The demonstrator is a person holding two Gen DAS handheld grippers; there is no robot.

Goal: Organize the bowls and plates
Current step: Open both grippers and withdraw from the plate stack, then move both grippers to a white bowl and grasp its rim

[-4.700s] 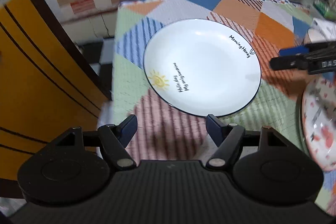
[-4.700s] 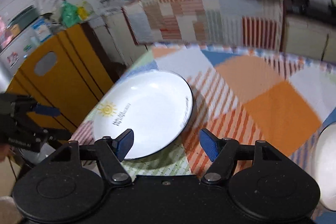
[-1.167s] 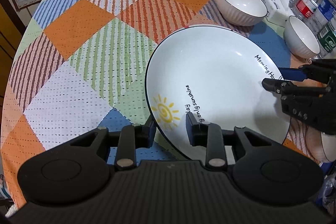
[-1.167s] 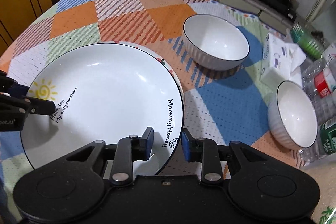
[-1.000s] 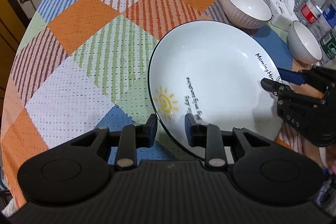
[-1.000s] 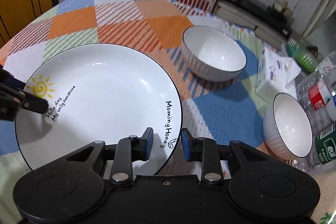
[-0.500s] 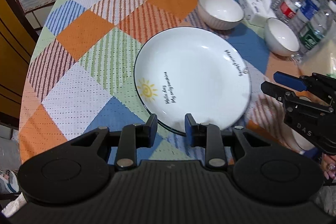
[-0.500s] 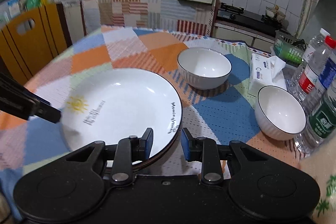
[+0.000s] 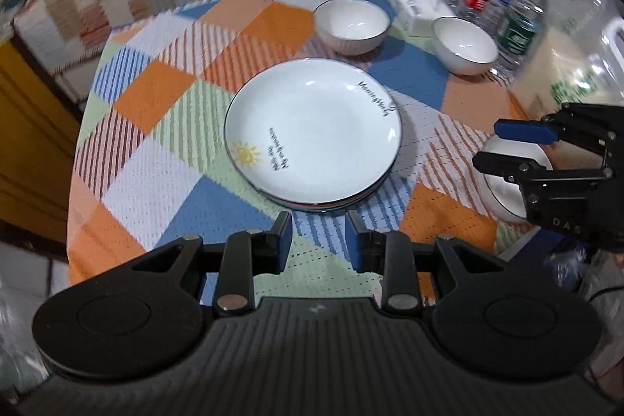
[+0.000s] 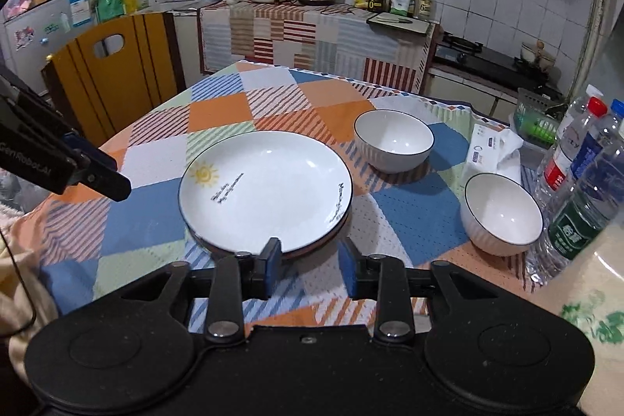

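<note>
The white sun-print plate point(image 9: 312, 127) lies stacked on a patterned plate whose rim point(image 9: 331, 206) shows beneath it, mid-table; it also shows in the right wrist view point(image 10: 265, 193). Two white bowls point(image 9: 351, 25) point(image 9: 464, 45) stand at the back right, also seen from the right wrist point(image 10: 394, 140) point(image 10: 501, 213). A third bowl point(image 9: 511, 178) sits under the right gripper. My left gripper point(image 9: 318, 236) is narrowly open, empty, just short of the plates. My right gripper point(image 10: 308, 262) is narrowly open, empty, at the plates' near edge; it also appears in the left wrist view point(image 9: 487, 147).
Water bottles point(image 10: 577, 178) and a tissue pack point(image 10: 487, 147) crowd the table's right side, with a large clear jug point(image 9: 577, 38) beside them. A yellow chair point(image 10: 113, 73) stands at the far left edge. A covered counter point(image 10: 312, 38) is behind the table.
Both grippers held the sun plate, set it onto the patterned plate, let go and pulled back and up. The plate now rests alone on the stack.
</note>
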